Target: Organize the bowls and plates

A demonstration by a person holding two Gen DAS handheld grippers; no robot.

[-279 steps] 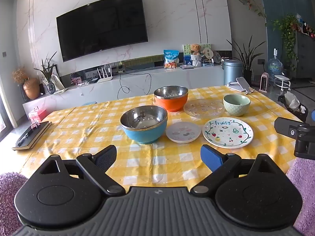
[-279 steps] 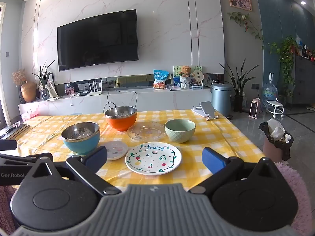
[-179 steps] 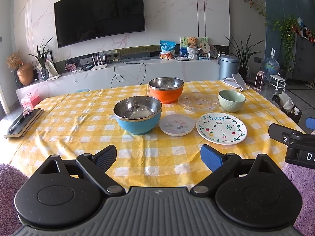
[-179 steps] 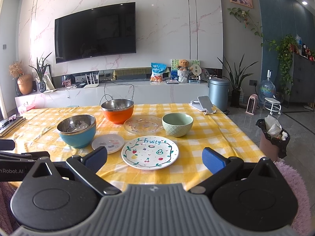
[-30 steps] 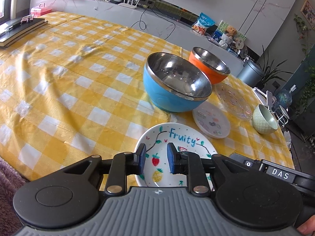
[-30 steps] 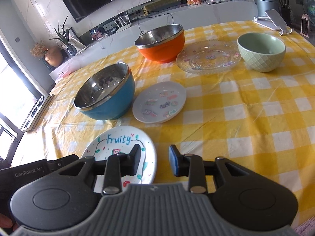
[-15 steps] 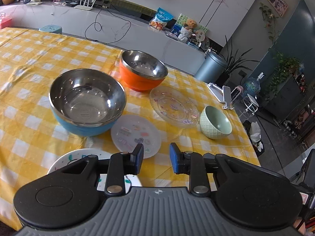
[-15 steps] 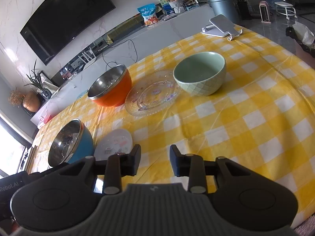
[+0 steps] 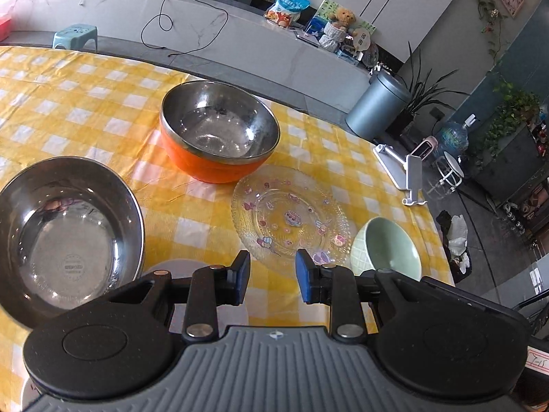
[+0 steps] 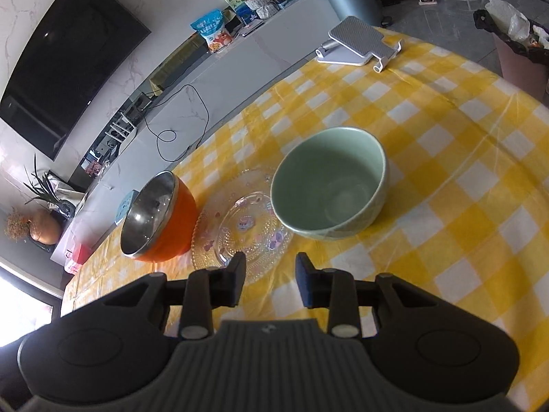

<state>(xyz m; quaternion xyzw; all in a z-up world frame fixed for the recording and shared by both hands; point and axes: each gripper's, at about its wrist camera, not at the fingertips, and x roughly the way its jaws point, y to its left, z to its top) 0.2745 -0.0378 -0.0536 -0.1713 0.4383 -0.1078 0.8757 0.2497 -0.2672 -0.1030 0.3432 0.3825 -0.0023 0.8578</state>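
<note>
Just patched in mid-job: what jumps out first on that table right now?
The orange bowl with its shiny steel inside stands out at the far middle of the yellow checked tablecloth. Just nearer lies the clear glass plate, with the pale green bowl close at its right. Both tongs, left and right, hover part open and empty over the plate's near edge.

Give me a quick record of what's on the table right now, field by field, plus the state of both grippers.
surface: yellow checked tablecloth
orange bowl: empty, steel-lined, at the back
glass plate: between orange bowl and green bowl
green bowl: empty, upright
blue bowl: steel-lined, empty, near left
phone stand: far edge
left gripper: open, empty
right gripper: open, empty
</note>
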